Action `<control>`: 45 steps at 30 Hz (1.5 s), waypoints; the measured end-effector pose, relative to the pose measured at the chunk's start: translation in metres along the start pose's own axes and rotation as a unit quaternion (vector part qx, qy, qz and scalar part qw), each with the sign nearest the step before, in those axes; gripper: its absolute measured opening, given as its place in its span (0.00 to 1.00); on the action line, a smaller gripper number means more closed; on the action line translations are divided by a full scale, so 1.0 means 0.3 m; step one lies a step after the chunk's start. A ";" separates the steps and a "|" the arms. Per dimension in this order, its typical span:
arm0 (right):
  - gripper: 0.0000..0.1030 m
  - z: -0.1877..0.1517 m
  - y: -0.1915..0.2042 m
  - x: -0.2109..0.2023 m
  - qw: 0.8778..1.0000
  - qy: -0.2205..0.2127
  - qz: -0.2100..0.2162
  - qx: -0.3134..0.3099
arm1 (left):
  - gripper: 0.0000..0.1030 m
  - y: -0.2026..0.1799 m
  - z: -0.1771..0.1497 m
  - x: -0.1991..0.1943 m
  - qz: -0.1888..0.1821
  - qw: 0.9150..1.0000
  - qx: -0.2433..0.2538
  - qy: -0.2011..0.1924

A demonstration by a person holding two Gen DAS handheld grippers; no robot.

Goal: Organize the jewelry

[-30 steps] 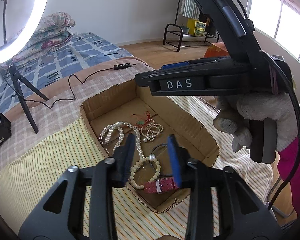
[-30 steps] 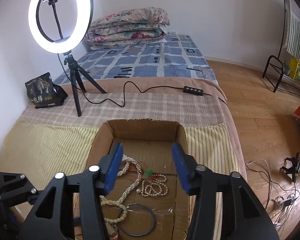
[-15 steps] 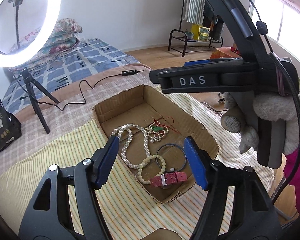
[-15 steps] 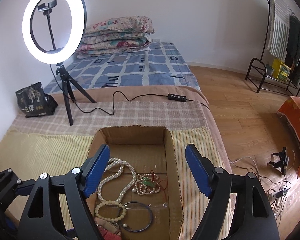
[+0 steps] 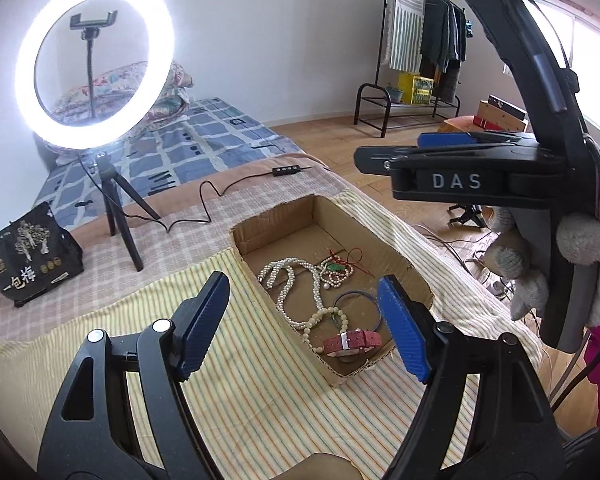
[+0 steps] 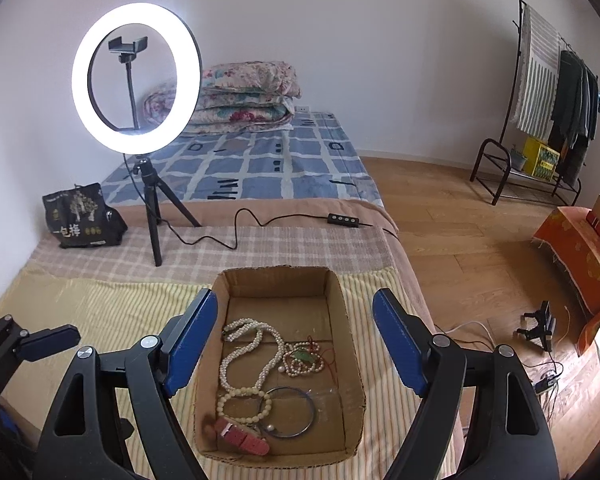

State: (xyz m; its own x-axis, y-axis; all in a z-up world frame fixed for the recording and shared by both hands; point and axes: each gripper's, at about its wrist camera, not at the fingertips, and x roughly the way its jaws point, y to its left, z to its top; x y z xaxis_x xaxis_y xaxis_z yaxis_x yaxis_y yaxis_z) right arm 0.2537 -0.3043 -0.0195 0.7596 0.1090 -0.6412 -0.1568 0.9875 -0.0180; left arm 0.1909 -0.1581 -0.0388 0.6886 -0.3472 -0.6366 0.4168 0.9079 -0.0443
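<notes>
Both of my grippers, left (image 5: 304, 322) and right (image 6: 292, 344), hang spread wide and empty above the cardboard box (image 6: 342, 316) on the striped cloth (image 5: 244, 380). Inside lie a pearl necklace (image 6: 252, 344), dark bangle (image 6: 310, 404) and red watch (image 5: 352, 342).

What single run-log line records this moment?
left gripper: open, empty | right gripper: open, empty | jewelry in cardboard box | red watch nearest

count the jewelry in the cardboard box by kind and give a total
pearl necklace: 1
small pearl strand with green pendant and red cord: 1
cream bead bracelet: 1
dark bangle: 1
red watch strap: 1
total: 5, all inside the cardboard box
</notes>
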 end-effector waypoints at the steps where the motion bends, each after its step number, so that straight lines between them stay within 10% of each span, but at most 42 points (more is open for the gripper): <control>1: 0.78 -0.001 0.003 -0.016 1.000 -0.003 0.000 0.001 | 0.77 0.000 -0.002 -0.017 0.002 1.000 0.000 -0.003; 22: 0.78 -0.162 0.081 -0.360 0.997 -0.062 -0.033 0.013 | 0.94 -0.010 -0.105 -0.411 0.046 0.995 0.009 -0.086; 45: 0.79 -0.305 0.097 -0.441 0.991 -0.107 -0.074 0.039 | 1.00 0.030 -0.215 -0.494 0.077 0.993 -0.006 -0.091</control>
State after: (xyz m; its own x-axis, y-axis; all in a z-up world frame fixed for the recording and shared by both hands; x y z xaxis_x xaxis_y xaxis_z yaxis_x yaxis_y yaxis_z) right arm 0.0909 -0.3005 -0.0053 0.8883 -0.0251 -0.4586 0.0098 0.9993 -0.0358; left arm 0.0543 -0.0833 0.0055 0.8403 -0.2400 -0.4862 0.2919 0.9559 0.0327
